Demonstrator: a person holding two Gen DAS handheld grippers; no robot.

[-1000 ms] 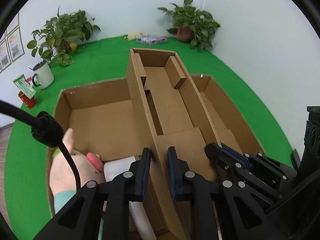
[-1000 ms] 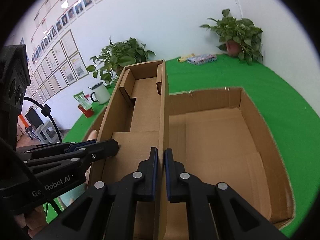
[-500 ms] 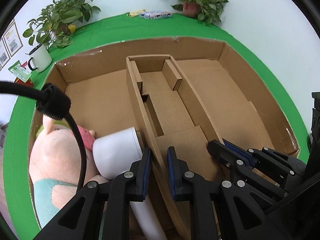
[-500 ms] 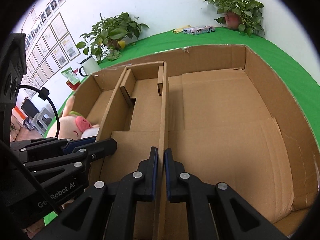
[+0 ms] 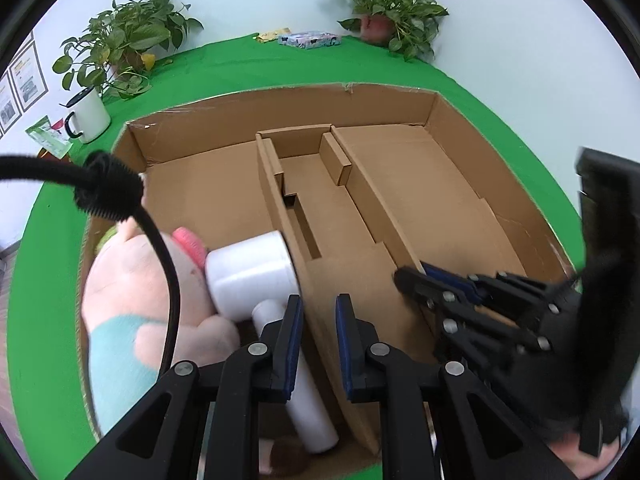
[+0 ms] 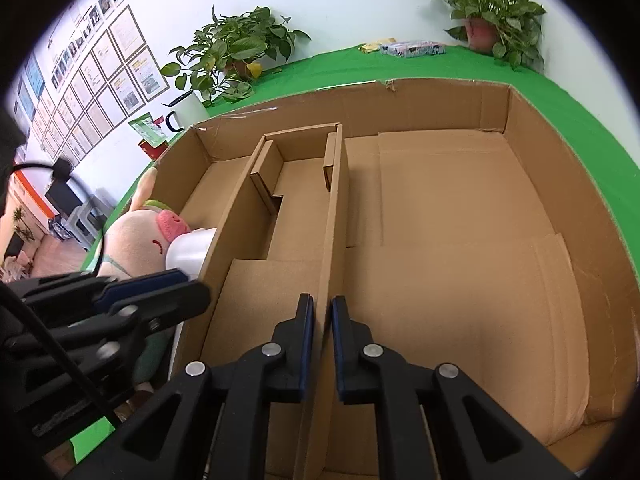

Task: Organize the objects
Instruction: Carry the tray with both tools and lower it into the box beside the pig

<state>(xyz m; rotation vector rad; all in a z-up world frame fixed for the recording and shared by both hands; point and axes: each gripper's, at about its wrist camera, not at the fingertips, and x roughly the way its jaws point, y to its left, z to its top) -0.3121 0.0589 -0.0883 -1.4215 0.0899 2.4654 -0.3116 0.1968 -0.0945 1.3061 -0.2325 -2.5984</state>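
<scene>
A cardboard divider insert (image 5: pixel 320 208) (image 6: pixel 296 208) sits inside a large open cardboard box (image 5: pixel 472 128) (image 6: pixel 552 140). My left gripper (image 5: pixel 318 320) straddles the insert's left wall with a visible gap between its jaws. My right gripper (image 6: pixel 322 320) is closed on the insert's right wall. A pink pig plush (image 5: pixel 128 280) (image 6: pixel 136 240) and a white hair dryer (image 5: pixel 252 272) (image 6: pixel 188 248) lie in the box's left compartment.
The box stands on a green table (image 5: pixel 248 68). A white mug (image 5: pixel 88 114), potted plants (image 5: pixel 124 48) (image 5: pixel 388 8) and a small colourful packet (image 5: pixel 308 39) stand at the back near the wall.
The divider insert has been lowered from above the box down into it. The left gripper's jaws have spread a little around the insert's wall.
</scene>
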